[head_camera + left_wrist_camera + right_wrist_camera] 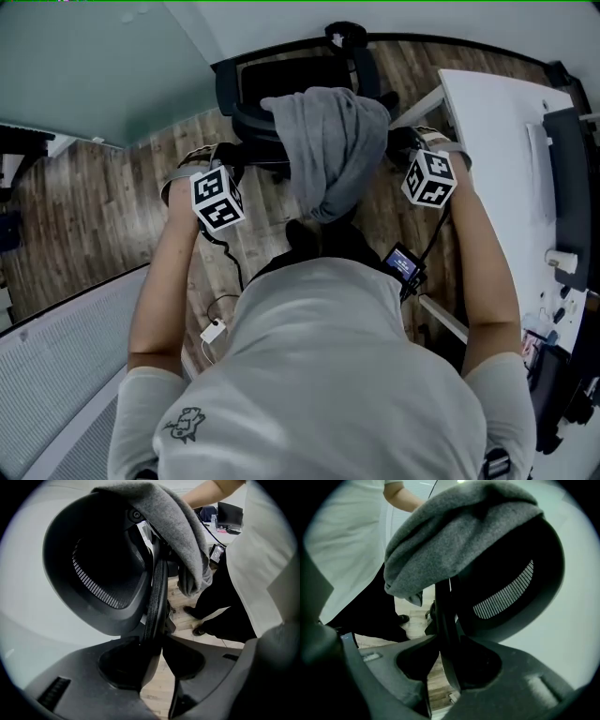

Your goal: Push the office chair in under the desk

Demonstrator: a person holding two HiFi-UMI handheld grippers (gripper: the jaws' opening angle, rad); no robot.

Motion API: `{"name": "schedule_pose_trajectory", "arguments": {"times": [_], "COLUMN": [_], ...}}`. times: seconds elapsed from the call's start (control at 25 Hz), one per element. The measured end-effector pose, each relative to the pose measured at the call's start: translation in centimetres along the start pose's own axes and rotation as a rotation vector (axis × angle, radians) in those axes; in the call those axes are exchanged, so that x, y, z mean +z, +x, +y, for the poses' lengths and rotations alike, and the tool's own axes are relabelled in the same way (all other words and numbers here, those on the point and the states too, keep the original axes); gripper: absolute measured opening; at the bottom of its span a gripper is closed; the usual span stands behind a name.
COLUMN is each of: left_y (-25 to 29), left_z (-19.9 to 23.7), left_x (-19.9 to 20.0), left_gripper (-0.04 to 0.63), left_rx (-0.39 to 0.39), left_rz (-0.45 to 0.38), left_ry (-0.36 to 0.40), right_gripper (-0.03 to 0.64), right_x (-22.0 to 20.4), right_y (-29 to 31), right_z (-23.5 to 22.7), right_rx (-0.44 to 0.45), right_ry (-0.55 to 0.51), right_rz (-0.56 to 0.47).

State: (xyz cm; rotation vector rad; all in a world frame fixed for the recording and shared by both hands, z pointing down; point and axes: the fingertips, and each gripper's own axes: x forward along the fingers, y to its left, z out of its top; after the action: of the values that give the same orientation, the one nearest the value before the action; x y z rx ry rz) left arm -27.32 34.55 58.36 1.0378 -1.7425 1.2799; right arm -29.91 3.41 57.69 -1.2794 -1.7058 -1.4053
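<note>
A black mesh office chair [272, 94] stands in front of me on the wood floor, its backrest towards me. A grey cloth [333, 150] hangs over the top of the backrest. The white desk [497, 169] is to the right of the chair. My left gripper [225, 164] holds the backrest's left edge, and my right gripper [405, 142] holds its right edge. In the left gripper view the backrest edge [157, 597] runs down between the jaws of the left gripper [154, 644]. In the right gripper view the same frame [443, 616] sits between the jaws of the right gripper [443, 656], under the cloth [454, 541].
A dark monitor [567, 178] and small items lie on the desk at the right. A white charger with a cable [214, 331] lies on the floor by my left side. A pale wall [94, 66] closes the far left. A white panel [56, 375] fills the lower left.
</note>
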Motion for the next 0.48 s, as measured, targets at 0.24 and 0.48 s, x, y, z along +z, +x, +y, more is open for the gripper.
{"name": "schedule_pose_trajectory", "arguments": {"times": [0.24, 0.48], "left_y": [-1.6, -3.6], "left_z": [-4.2, -8.5], "left_x": [0.5, 1.2], "left_gripper": [0.153, 0.153], "left_rx": [-0.004, 0.013], "left_rz": [0.004, 0.009], "left_ry": [0.005, 0.002], "right_gripper": [0.143, 0.145], "right_x": [-0.2, -0.6], "right_y": [-2.1, -4.5], "right_z": [4.4, 8.4], "right_rx": [-0.013, -0.026], "right_ry": [0.008, 0.011], "right_rz": [0.0, 0.001]}}
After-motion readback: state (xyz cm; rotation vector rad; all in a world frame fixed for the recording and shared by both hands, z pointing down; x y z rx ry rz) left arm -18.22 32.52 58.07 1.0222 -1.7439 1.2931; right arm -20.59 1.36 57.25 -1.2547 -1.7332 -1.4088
